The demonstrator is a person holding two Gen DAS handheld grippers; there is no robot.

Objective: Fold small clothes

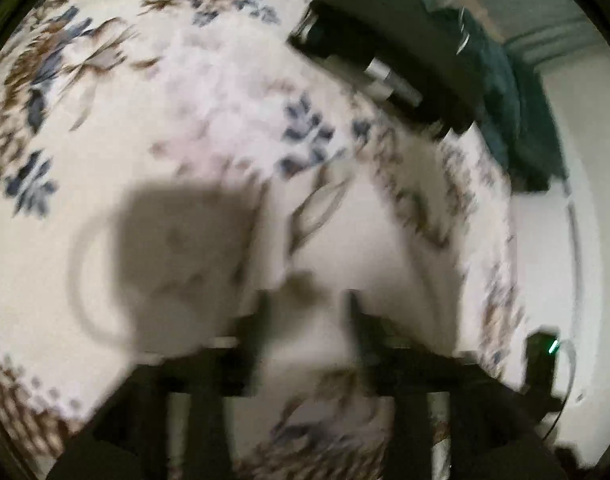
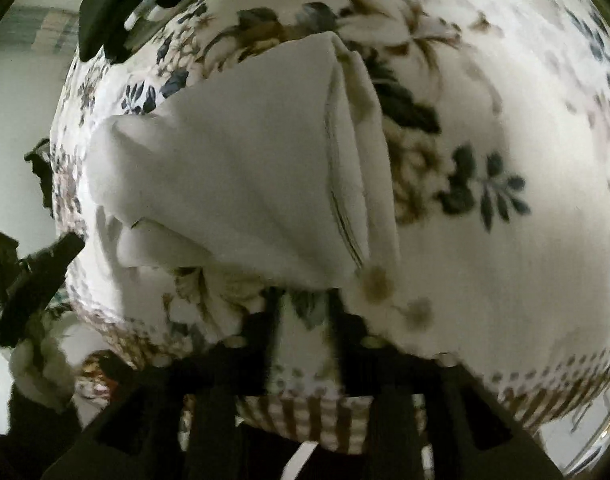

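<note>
A white small garment (image 2: 245, 172) lies folded on the flowered tablecloth (image 2: 485, 260), its layered edge facing right. My right gripper (image 2: 305, 312) hovers just below the garment's near edge. It is open, with only the tablecloth showing between its fingers. My left gripper (image 1: 309, 316) is open over the tablecloth (image 1: 185, 120), with nothing between its fingers. The left wrist view is blurred and I cannot make out the garment in it. Each gripper appears in the other's view: the right gripper (image 1: 377, 44) at top right, the left gripper (image 2: 117, 12) at top left.
A dark green cloth (image 1: 509, 108) lies past the table's right edge in the left wrist view. A black device with a green light (image 1: 541, 360) sits near that edge. A black clamp-like object (image 2: 33, 280) stands off the table's left edge in the right wrist view.
</note>
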